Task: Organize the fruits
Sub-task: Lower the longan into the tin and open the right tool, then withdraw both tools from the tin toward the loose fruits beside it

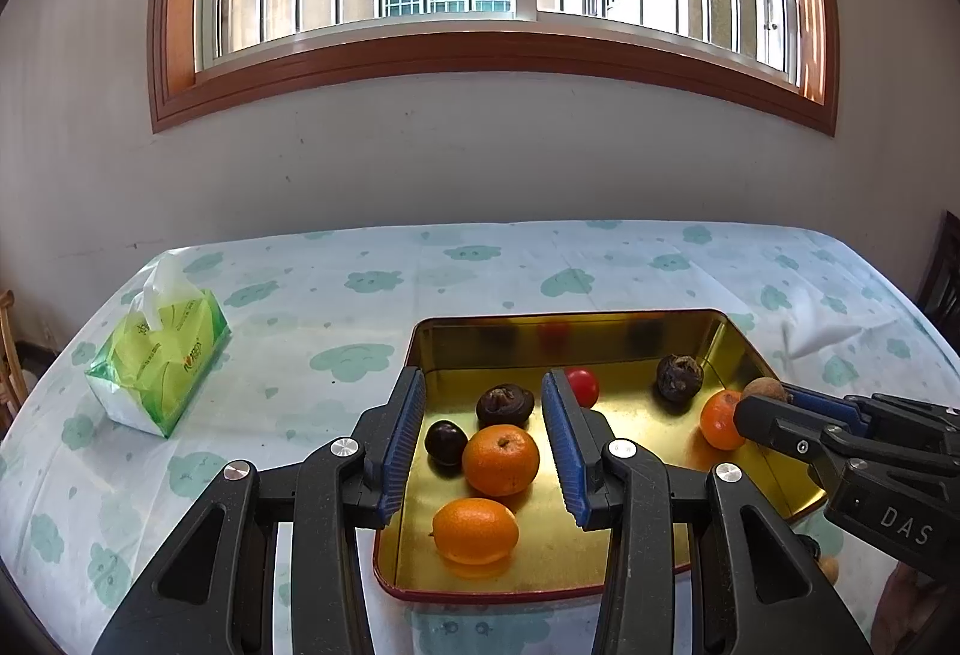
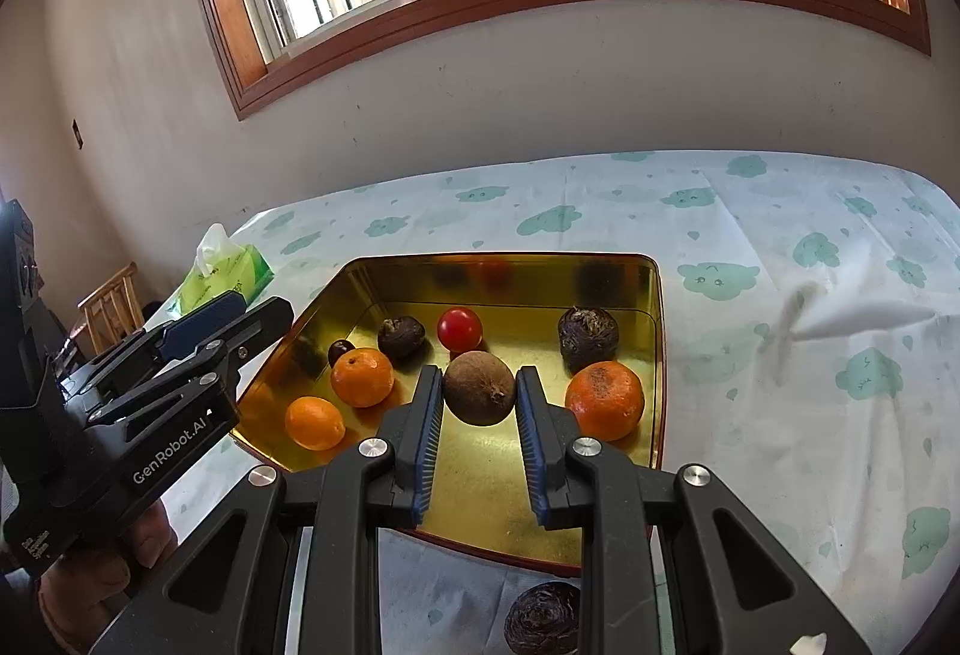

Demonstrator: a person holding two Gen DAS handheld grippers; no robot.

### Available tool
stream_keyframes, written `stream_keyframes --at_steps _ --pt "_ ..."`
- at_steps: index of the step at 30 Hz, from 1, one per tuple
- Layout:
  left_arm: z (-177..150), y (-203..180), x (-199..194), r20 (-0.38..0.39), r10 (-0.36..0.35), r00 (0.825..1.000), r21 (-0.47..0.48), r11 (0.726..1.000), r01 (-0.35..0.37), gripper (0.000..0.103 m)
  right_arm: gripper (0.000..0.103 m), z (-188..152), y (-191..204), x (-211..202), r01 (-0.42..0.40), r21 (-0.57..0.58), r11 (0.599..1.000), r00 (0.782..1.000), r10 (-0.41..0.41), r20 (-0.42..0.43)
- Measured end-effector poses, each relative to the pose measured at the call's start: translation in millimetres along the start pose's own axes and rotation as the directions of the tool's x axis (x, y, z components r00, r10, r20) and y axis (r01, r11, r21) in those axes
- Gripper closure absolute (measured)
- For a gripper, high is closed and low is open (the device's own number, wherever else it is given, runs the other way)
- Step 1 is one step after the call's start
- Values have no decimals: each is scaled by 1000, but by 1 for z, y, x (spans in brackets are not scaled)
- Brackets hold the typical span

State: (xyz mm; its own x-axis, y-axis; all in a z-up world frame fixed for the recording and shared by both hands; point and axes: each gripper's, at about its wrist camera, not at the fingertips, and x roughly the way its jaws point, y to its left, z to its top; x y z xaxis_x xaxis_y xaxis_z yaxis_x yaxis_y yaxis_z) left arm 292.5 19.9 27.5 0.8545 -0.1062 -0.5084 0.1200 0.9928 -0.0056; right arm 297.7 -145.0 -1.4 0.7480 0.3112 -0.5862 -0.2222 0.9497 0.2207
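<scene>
Right wrist view: right gripper (image 2: 480, 397) clenched on round brown rough-skinned fruit (image 2: 480, 387) above gold metal tin (image 2: 657, 355). Lower into bare floor, then release. Left gripper (image 1: 483, 433) hangs unclenched, empty.

Readable on the right gripper (image 1: 765, 394), on the side of its black body: "DAS" in white capitals (cut off by the frame edge). Readable on the left gripper (image 2: 264, 308), along its black side: "GenRobot.AI" in white letters, plus a smaller white line lower on the body, too small to make out. Printed on the green tissue pack (image 1: 157, 358): an orange-red brand mark and further small writing, blurred beyond reading. Nothing legible on the gold tin (image 1: 600, 331).
</scene>
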Motion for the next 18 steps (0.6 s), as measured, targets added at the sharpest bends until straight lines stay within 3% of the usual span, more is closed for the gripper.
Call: stream_keyframes --at_steps 5,10,18 --pt "-2 -1 3 -19 -3 1000 2 1000 3 61 70 3 -4 -4 3 14 1000 1000 -3 28" --pt "-4 -3 -1 -30 -7 1000 0 1000 7 60 70 0 -18 -30 -18 57 998 998 14 64" --pt "-12 -8 -22 -23 -14 1000 -9 1000 13 53 70 -41 -37 -79 -42 39 998 999 41 26"
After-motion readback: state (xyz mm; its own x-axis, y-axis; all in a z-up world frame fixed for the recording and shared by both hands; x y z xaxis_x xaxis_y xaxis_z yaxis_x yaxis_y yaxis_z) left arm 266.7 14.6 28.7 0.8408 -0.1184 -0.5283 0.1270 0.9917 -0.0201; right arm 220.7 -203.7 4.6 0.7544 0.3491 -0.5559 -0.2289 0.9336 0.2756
